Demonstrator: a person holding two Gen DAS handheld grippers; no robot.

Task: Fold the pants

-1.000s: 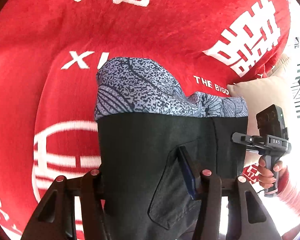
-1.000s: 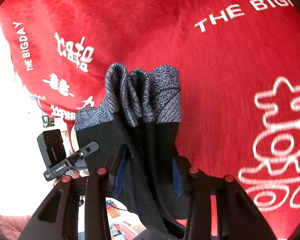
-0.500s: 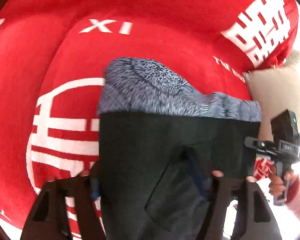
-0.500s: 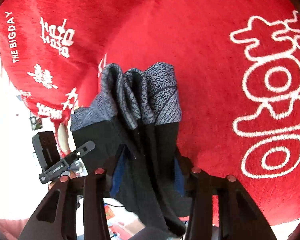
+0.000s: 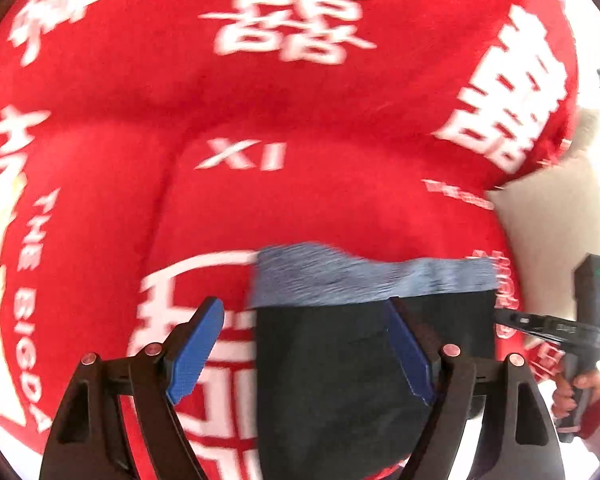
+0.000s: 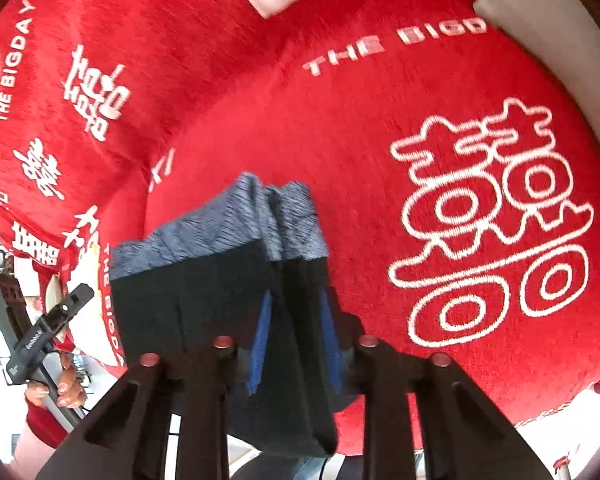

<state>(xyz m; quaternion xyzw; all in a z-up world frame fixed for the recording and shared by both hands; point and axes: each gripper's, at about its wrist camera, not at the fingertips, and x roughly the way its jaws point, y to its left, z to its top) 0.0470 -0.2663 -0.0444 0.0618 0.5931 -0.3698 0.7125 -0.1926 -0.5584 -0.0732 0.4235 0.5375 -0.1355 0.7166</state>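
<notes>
The pants (image 5: 364, 360) are black with a blue-grey patterned band along their far edge. They hang over a red blanket (image 5: 300, 100). My left gripper (image 5: 304, 348) is open, its blue pads wide apart; the pants' left edge lies between them, not clamped. My right gripper (image 6: 296, 344) is shut on the bunched pants (image 6: 204, 292). The right gripper's body shows at the right edge of the left wrist view (image 5: 580, 332). The left gripper's body shows at the left of the right wrist view (image 6: 36, 336).
The red blanket (image 6: 380, 140) carries white characters and "THE BIGDAY" lettering and covers a soft, humped surface. A beige cushion (image 5: 552, 216) sits at the blanket's right edge and also shows in the right wrist view (image 6: 548, 20).
My left gripper has opened and let go of the pants. Both grippers have moved back, so the pants sit lower and more blanket shows. The right gripper still holds.
</notes>
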